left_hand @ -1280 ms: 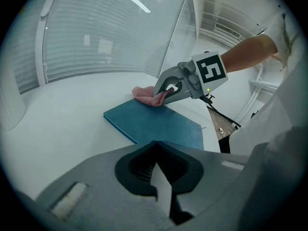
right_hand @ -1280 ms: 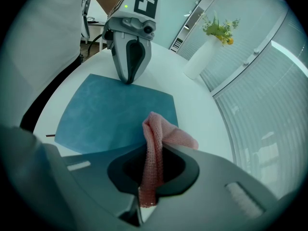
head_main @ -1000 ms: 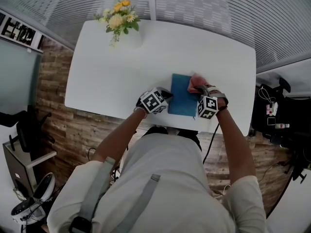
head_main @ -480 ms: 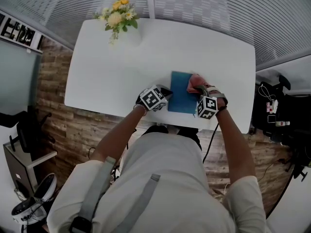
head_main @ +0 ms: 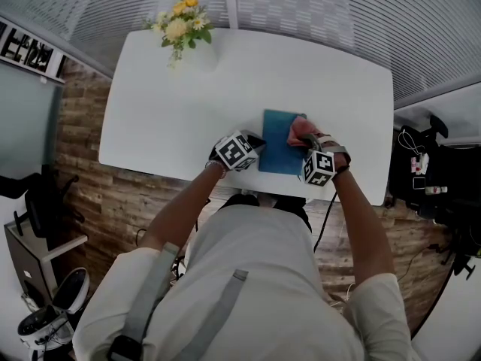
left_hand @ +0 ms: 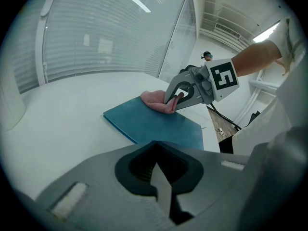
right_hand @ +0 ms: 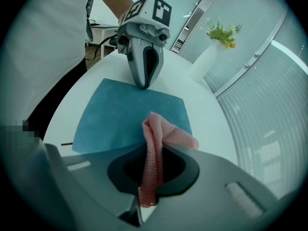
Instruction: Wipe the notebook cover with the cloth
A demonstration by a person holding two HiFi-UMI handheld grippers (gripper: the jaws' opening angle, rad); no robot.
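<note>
**Cloth (head_main: 298, 130) parked on the notebook (head_main: 276, 149)**

Right claw (right_hand: 147, 196) is clamped on the pink cloth, which rests on the blue notebook's right edge. Left claw (right_hand: 143, 83) is closed and empty, its tip on the notebook's left edge on the white bench (head_main: 165, 104)

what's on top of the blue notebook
The pink cloth, clamped in the right gripper, lies on the notebook near its far right corner. The cover beneath the cloth is hidden.
</note>
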